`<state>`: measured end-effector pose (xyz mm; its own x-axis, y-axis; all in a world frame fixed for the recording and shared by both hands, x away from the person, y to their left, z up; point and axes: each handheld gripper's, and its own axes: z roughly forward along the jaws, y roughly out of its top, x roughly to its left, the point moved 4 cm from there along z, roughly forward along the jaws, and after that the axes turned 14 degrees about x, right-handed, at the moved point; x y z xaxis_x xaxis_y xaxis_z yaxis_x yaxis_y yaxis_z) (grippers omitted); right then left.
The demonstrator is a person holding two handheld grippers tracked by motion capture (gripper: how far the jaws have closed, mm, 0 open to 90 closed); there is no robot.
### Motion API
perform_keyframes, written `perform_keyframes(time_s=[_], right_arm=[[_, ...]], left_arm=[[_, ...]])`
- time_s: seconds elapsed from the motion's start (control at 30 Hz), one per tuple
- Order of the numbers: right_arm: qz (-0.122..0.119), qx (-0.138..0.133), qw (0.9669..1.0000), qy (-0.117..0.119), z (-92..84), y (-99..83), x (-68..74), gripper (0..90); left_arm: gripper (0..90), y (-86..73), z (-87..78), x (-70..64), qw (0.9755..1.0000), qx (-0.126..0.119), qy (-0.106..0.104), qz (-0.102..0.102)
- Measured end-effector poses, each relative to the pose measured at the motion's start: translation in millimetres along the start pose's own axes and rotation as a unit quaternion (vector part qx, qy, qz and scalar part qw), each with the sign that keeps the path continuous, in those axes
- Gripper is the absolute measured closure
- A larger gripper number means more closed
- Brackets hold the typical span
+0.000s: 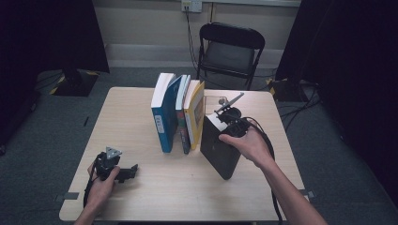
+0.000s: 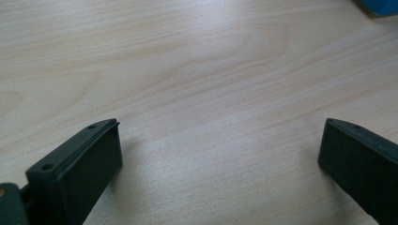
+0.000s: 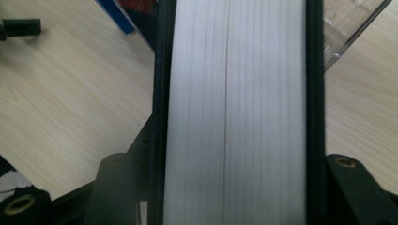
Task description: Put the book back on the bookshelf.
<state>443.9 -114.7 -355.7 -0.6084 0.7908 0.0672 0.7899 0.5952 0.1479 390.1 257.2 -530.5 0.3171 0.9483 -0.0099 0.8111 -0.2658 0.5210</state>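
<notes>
Three books stand upright in a row at mid-table: a blue book, a thin dark one and a yellow one. To their right a thick black book leans tilted, with its lower corner on the table. My right gripper is shut on its upper end. In the right gripper view the white page block runs between the two black covers, and my right gripper flanks them with a jaw against each. My left gripper rests open on the table at front left, with only bare wood between its jaws.
The light wooden table has free room in front and at left. A black folding chair stands behind its far edge. A clear plastic piece lies beside the black book. A blue book corner shows in the left gripper view.
</notes>
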Motion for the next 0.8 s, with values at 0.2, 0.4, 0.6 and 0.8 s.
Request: perform_keyframes(time_s=[0.2,0.4,0.6,0.8], right_arm=[[0.004,0.044,0.9990,-0.011,2.7,5.8,-0.9,47.9],[0.001,0.044,0.9987,-0.027,1.3,5.4,0.0,52.9],[0.009,0.035,0.9988,-0.032,-0.2,2.0,1.1,53.6],[0.027,0.022,0.9989,-0.031,-12.6,-3.6,-3.7,53.6]], left_arm=[[0.0,0.4,0.4,0.1,1.0000,-0.001,-0.001,0.001],[0.0,0.5,0.3,0.2,1.0000,0.000,-0.001,0.002],[0.0,0.5,0.3,0.2,1.0000,0.000,-0.001,0.002],[0.0,0.7,0.4,0.3,1.0000,0.000,-0.002,0.003]])
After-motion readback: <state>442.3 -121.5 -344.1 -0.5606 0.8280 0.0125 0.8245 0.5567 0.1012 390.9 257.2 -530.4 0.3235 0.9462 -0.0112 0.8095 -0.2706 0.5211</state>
